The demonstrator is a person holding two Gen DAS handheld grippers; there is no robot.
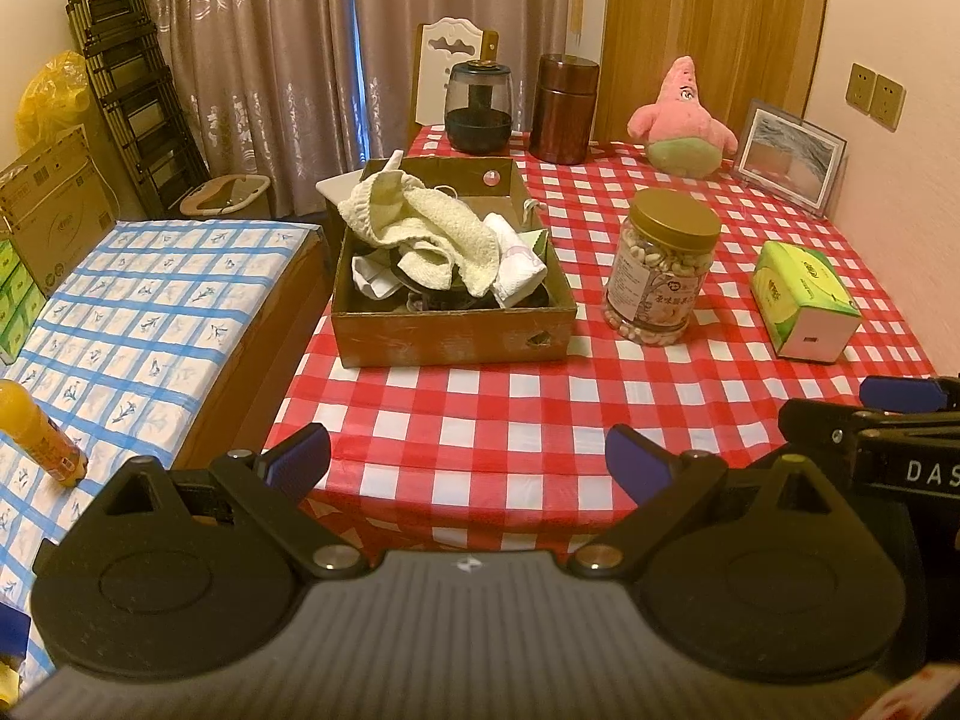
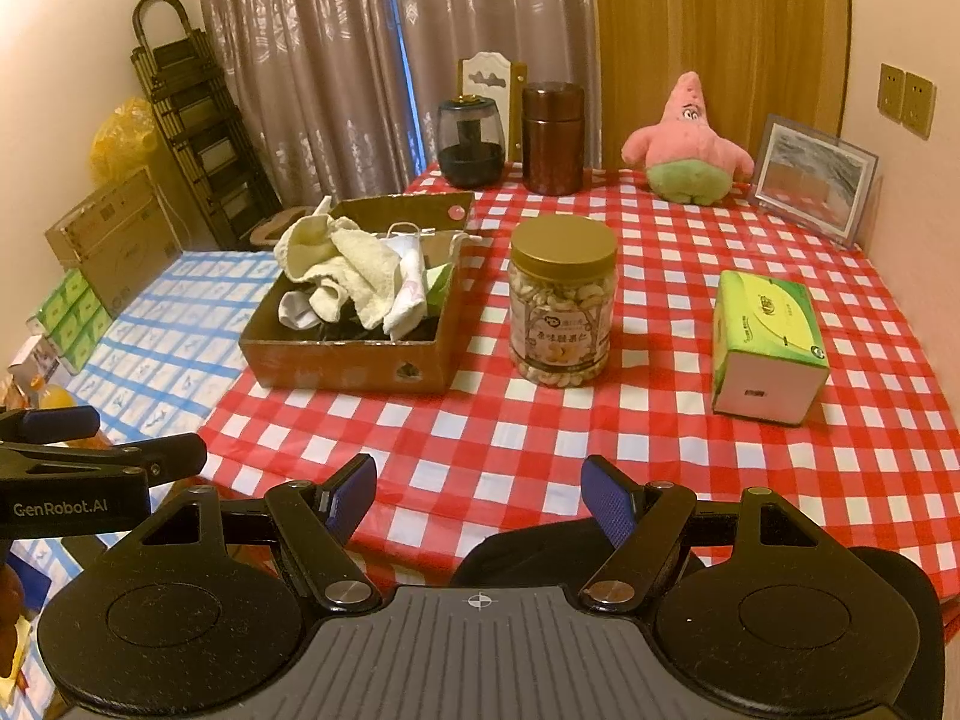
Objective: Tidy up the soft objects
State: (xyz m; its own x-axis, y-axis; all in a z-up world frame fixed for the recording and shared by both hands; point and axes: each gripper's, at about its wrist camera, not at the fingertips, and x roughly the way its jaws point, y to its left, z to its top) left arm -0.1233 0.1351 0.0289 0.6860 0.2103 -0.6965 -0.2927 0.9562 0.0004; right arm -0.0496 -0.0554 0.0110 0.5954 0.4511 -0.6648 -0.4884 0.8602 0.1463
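A brown cardboard box (image 1: 450, 336) (image 2: 354, 369) stands on the red checked table. It holds a cream towel (image 1: 420, 228) (image 2: 345, 267), white cloths (image 1: 516, 264) and dark items beneath. A pink star plush toy (image 1: 681, 120) (image 2: 687, 147) sits upright at the table's far right. My left gripper (image 1: 468, 465) is open and empty above the table's near edge, in front of the box. My right gripper (image 2: 480, 498) is open and empty over the near edge, in front of the nut jar. Each gripper shows at the edge of the other's view.
A jar of nuts (image 1: 663, 270) (image 2: 561, 303) stands right of the box. A green tissue pack (image 1: 804, 306) (image 2: 768, 345) lies further right. A dark glass jar (image 1: 480, 108), a brown canister (image 1: 564, 111) and a photo frame (image 1: 789, 156) line the back. A blue checked surface (image 1: 150, 312) with an orange bottle (image 1: 42, 432) lies left.
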